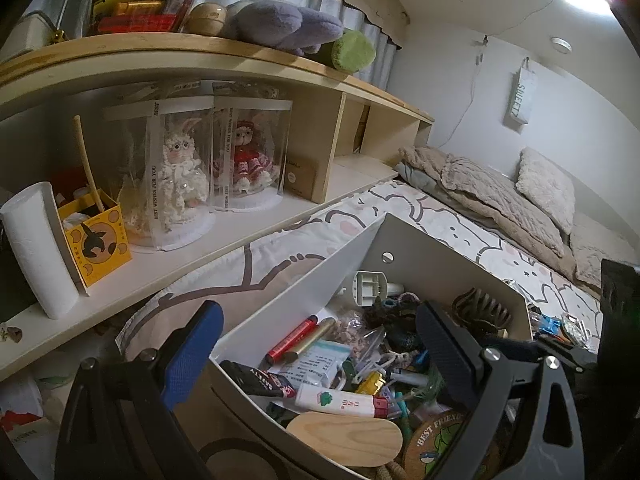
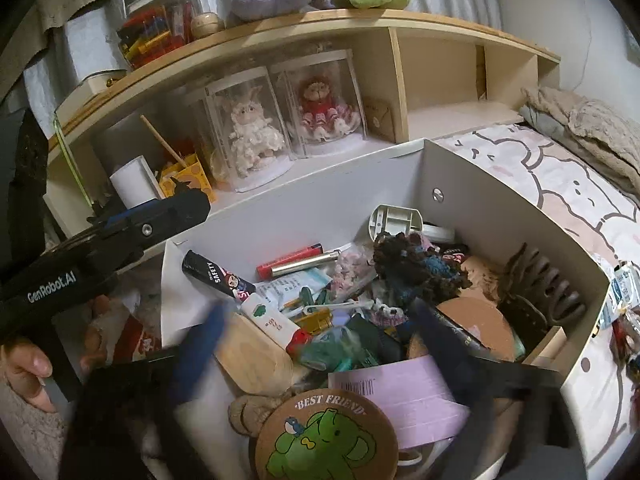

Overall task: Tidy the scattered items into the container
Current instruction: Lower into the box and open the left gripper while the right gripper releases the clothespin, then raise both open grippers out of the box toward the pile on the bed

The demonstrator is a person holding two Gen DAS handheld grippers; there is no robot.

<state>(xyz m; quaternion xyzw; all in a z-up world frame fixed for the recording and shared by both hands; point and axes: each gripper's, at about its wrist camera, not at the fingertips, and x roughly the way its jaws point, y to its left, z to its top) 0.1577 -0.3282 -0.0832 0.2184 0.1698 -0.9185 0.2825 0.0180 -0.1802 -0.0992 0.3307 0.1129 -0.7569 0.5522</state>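
The container is a white open box (image 1: 440,248) on the bed, crammed with small items. Among them are a wooden brush (image 1: 344,436), a red lighter (image 1: 292,340), a brown claw clip (image 2: 536,288) and a "BEST FRIEND" elephant coaster (image 2: 324,436). My left gripper (image 1: 318,310) is open and astride the box's left wall, blue finger outside and black finger inside. My right gripper (image 2: 320,312) hovers over the box, blurred, its jaws wide open with nothing pressed between them. A lilac packet (image 2: 400,392) lies just beneath it. Loose packets (image 2: 620,292) lie on the bedsheet right of the box.
A wooden shelf unit (image 2: 400,80) runs behind the box with two boxed dolls (image 1: 208,168), a yellow carton (image 1: 96,240) and a paper roll (image 1: 36,248). Blankets and a pillow (image 1: 544,188) are piled at the far end of the bed. A hand (image 2: 24,364) holds the left gripper's handle.
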